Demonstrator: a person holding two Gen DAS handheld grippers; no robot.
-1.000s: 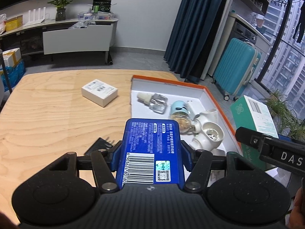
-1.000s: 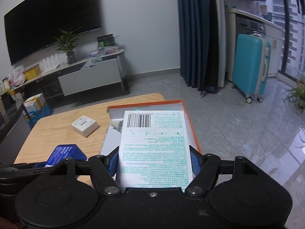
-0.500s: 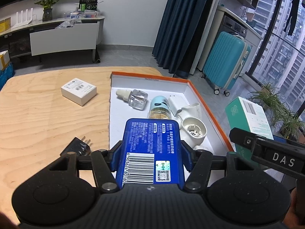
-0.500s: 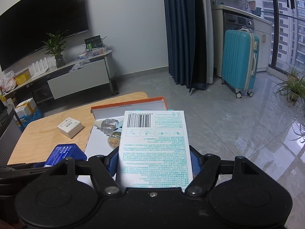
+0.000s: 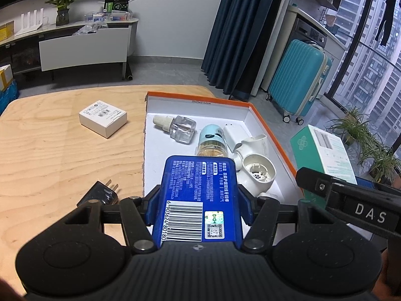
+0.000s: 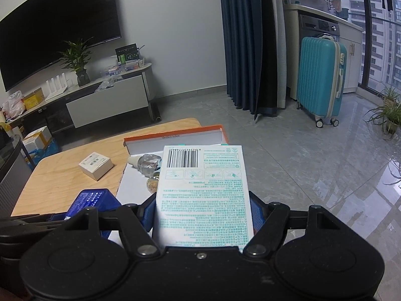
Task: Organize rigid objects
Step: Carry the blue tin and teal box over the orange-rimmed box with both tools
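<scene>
My left gripper (image 5: 198, 200) is shut on a blue box (image 5: 199, 195) with a barcode, held above the near end of the orange-rimmed white tray (image 5: 273, 135). The tray holds a clear bottle (image 5: 179, 129), a light-blue capped bottle (image 5: 211, 144), a white plug (image 5: 233, 133) and white plastic parts (image 5: 255, 170). My right gripper (image 6: 203, 209) is shut on a white and teal box (image 6: 204, 190), held to the right of the tray; that box also shows in the left wrist view (image 5: 323, 153). The blue box shows at lower left in the right wrist view (image 6: 91, 200).
A small white box (image 5: 102, 118) lies on the wooden table (image 5: 50, 155) left of the tray. A black plug adapter (image 5: 100, 194) lies near my left gripper. A teal suitcase (image 5: 298, 80) stands on the floor beyond the table's right edge.
Both grippers have drawn back and risen with their boxes. The tray and table now look farther off in both views. Nothing was let go.
</scene>
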